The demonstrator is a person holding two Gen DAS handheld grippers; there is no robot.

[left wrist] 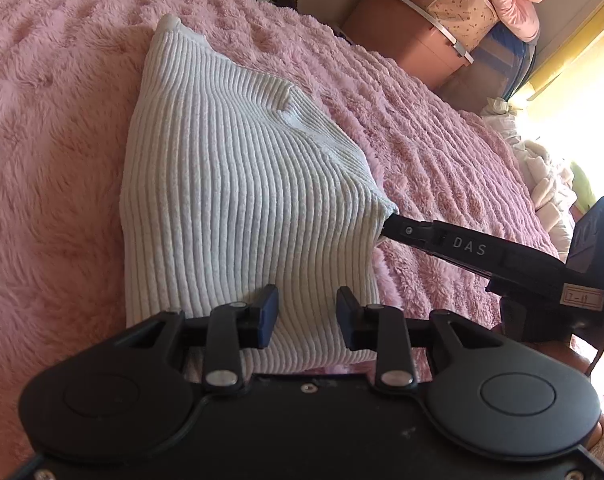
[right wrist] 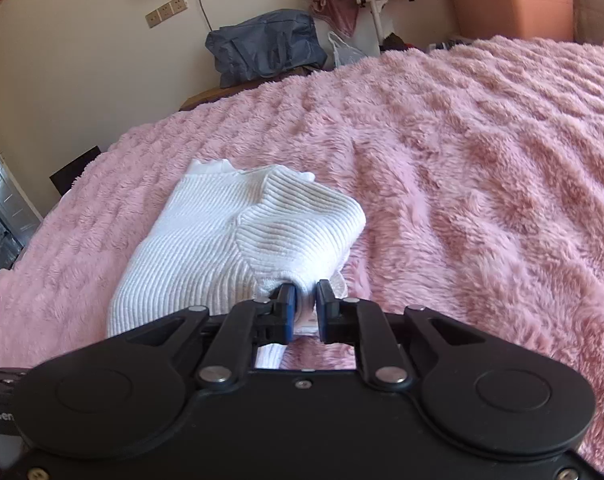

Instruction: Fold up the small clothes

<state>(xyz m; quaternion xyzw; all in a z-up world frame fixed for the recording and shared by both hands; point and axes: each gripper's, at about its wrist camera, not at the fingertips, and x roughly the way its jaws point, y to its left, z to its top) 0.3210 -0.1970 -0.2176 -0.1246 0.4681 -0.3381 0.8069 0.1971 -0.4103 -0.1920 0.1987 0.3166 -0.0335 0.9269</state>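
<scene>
While lid closed, bin unseen inside.

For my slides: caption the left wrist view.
Right gripper pinches a corner of the white ribbed garment on the pink fluffy blanket; left gripper open at its near edge.

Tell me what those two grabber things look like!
Both are black plastic. The left gripper and right gripper each have two round discs on the body, silver rivets on slim link arms, and dark blue pads on the fingers. The right one carries white "DAS" lettering and a small handwritten label.
</scene>
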